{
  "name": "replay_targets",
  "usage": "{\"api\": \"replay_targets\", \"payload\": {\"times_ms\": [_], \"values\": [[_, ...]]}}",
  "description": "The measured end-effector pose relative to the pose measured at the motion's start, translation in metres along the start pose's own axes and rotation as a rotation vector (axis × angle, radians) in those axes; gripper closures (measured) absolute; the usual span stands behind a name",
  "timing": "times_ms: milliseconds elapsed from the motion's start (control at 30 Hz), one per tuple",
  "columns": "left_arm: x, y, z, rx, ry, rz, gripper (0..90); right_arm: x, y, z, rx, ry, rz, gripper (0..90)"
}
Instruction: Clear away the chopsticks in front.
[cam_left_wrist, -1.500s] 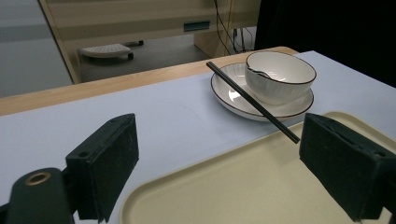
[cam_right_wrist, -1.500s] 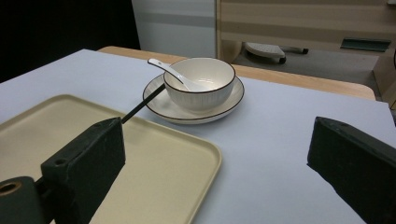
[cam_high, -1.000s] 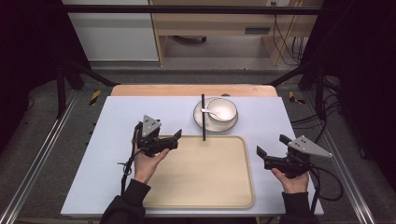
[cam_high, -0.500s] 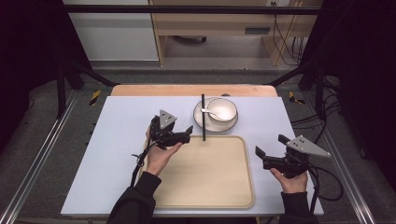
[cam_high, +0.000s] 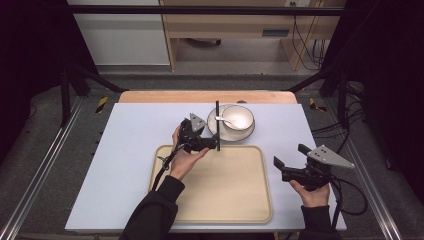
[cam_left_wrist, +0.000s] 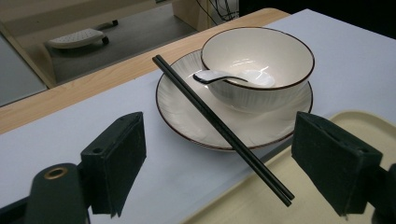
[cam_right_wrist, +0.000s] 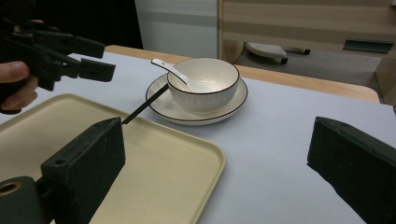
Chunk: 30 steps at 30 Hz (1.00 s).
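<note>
Black chopsticks (cam_left_wrist: 219, 126) between left gripper (cam_high: 209, 145) jaws, wide, just closing; right gripper (cam_high: 285, 167) wide, level

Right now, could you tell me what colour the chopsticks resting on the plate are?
Black; the chopsticks show best in the left gripper view.

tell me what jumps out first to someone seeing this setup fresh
A white bowl with a spoon in it sits on a plate at the far middle of the pale table. Black chopsticks lie across the plate's left rim, reaching onto the beige tray. The left hand-held gripper is right at their near end, jaws open around it and just been closing; the right hand-held gripper waits open beside the tray.
</note>
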<state>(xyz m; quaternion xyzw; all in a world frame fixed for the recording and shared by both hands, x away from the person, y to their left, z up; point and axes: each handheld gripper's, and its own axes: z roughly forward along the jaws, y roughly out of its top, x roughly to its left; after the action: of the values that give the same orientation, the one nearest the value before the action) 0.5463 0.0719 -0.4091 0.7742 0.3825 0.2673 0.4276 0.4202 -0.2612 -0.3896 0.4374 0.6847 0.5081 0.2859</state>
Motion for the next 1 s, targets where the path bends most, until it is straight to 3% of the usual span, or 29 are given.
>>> {"api": "replay_targets", "payload": {"times_ms": [133, 233, 633, 1000], "values": [[-0.001, 0.001, 0.008, 0.002, 0.001, 0.003, 20.2, 0.000, 0.000, 0.001, 0.004, 0.002, 0.000, 4.3], [0.000, 0.002, 0.020, 0.034, 0.004, 0.017, 21.4, 0.000, 0.000, 0.001, 0.007, -0.001, 0.001, 4.3], [0.009, 0.000, 0.054, 0.099, 0.015, -0.013, 31.2, 0.001, 0.000, 0.002, 0.006, 0.008, -0.001, 4.5], [0.010, -0.004, 0.072, 0.135, 0.017, -0.005, 43.5, 0.001, 0.000, 0.003, 0.011, 0.015, 0.004, 4.5]]}}
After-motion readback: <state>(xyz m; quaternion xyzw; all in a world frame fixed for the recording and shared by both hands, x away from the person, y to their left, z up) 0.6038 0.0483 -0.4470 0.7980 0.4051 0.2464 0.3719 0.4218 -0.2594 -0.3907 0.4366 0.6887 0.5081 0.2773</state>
